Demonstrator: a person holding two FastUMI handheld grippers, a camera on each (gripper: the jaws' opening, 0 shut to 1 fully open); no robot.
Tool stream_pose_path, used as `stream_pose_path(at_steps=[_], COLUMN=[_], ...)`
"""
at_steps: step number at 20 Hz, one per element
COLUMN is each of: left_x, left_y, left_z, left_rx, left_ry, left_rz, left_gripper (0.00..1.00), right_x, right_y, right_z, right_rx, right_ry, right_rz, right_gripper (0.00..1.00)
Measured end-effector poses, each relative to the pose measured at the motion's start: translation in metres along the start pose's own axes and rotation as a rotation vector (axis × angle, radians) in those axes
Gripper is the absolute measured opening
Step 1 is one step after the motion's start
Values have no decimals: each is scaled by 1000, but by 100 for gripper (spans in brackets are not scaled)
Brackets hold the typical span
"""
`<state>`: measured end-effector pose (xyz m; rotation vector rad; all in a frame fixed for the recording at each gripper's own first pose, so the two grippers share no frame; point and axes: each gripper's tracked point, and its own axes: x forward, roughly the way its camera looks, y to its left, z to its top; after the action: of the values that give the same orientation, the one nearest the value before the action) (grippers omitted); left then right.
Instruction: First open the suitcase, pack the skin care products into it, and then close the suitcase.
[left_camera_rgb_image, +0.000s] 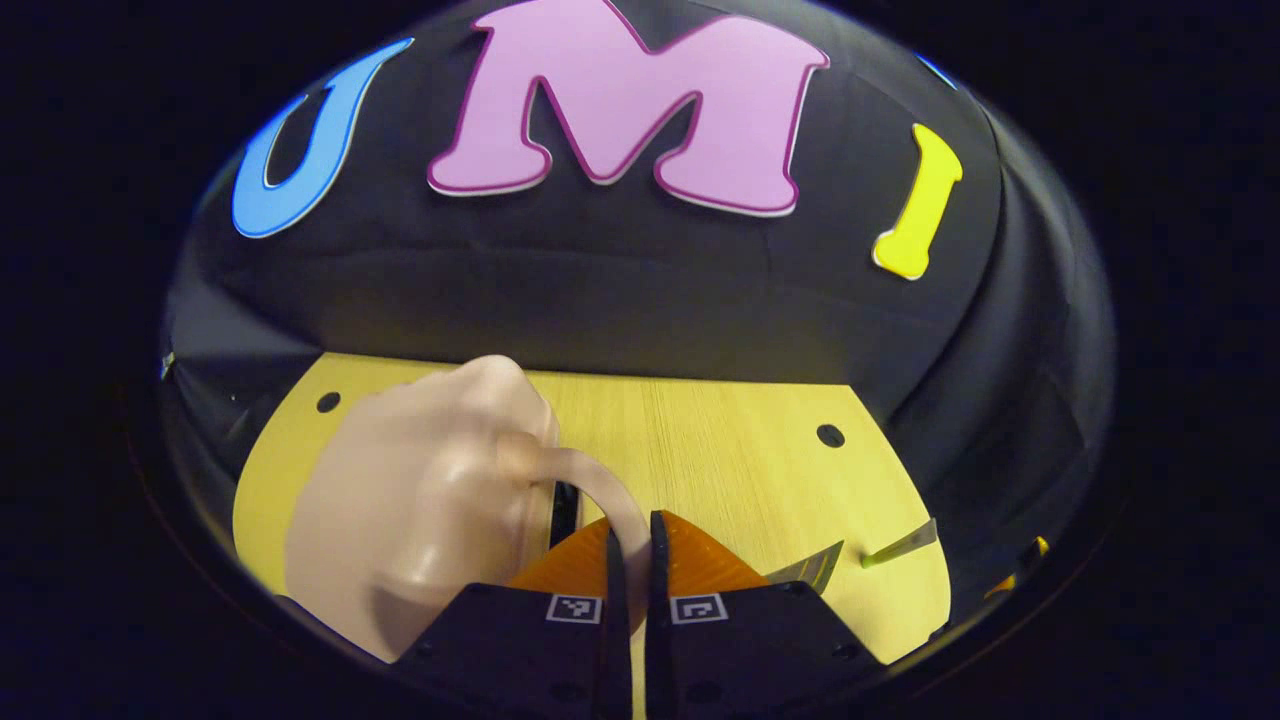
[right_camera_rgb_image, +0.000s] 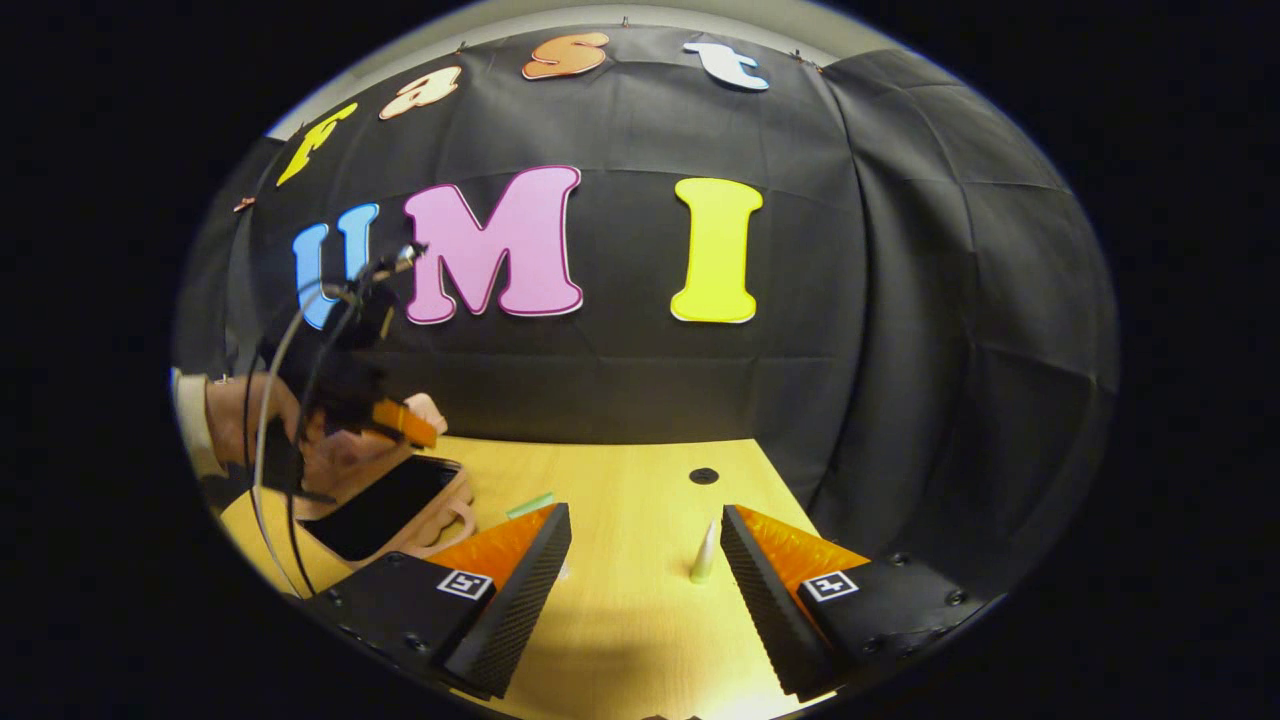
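Suitcase (left_camera_rgb_image: 420, 500), pale pink, sits just ahead and left of the left gripper (left_camera_rgb_image: 631, 545), whose fingers are clenched on its thin looped handle (left_camera_rgb_image: 600, 485). The right gripper view adds what that close view lacks: the case lies open, dark interior up, on the wooden table (right_camera_rgb_image: 620, 600), with a hand (right_camera_rgb_image: 235, 425) holding the left gripper. No readable writing shows. The right gripper (right_camera_rgb_image: 645, 545) hovers released, fingers wide apart, a small cone-shaped tube (right_camera_rgb_image: 704, 555) standing between them.

The light wooden table (right_camera_rgb_image: 640, 600) carries a pink suitcase (right_camera_rgb_image: 400, 505) and a small pale tube (right_camera_rgb_image: 704, 555).
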<state>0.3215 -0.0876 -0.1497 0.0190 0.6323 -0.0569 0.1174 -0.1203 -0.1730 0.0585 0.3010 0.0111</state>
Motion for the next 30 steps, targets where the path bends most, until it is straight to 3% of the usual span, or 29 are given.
stream_pose_path(at_steps=[5,8,9,12,16,18,25,27,28,30], left_x=[-65,-87,-91,-99,-70,-50,14,23,25,14], left_y=[119,201,229,337,430,466,543,554,558,565], left_z=[78,94,98,102,68,44,-35,-56,-63,-42], left_rx=[10,59,71,144,60,-14,-147,-200,-214,-224], left_ry=[-105,-125,-133,-141,-97,-69,36,48,43,-60], left_rz=[109,206,238,432,467,447,426,428,440,482], left_gripper=[10,7,10,10,10,10,10,12,20,28], right_x=[13,24,29,39,50,56,74,74,73,70], right_y=[37,50,53,64,82,92,109,107,105,97], right_z=[4,8,8,6,-4,-12,-20,-25,-25,-24], right_rx=[-3,-30,-34,-13,-14,-17,-19,-40,-49,-59], right_ry=[-17,-22,-15,16,55,87,99,102,99,96], right_rz=[109,140,144,145,138,132,75,61,51,29], right_gripper=[96,96,96,96,96,96,96,96,96,96])
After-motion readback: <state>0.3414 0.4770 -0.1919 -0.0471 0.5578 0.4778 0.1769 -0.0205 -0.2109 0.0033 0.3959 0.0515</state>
